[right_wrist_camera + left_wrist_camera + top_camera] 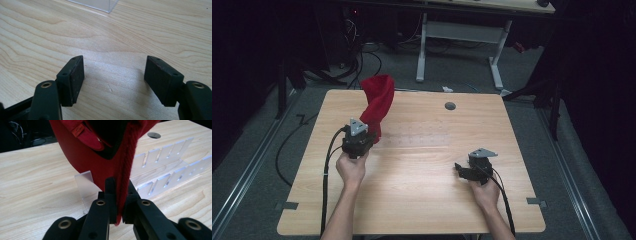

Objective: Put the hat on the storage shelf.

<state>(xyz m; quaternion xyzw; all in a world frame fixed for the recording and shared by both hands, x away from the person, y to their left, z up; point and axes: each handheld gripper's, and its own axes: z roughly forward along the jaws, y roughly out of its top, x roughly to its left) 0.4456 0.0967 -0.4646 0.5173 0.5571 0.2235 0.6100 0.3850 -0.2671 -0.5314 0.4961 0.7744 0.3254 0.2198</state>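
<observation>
The red cloth (378,102) hangs lifted above the far-left part of the bench (422,200), rising up and away from the left tool (360,134), whose jaws are pressed together on the cloth's fuzzy edge. In the left gripper view that edge (124,192) runs straight down between the two black jaws, and the cloth spreads wide above them, showing a dark inner fold and a small orange-red tab (79,130) sewn near the top — there are marks on the tab, too small to read. The left hand (350,167) grips the tool from behind, forearm reaching in from the near edge, the grey plate on top facing upward. Behind the cloth a clear plastic rack (165,170) with upright slotted teeth stands on the bench. The right hand (484,192) rests low near the right side of the bench, well apart from the cloth, holding the right tool (464,170) pointed toward the left. In the right gripper view its jaws stand spread wide — pads (77,77) facing each other with bare wood between them and nothing held.
</observation>
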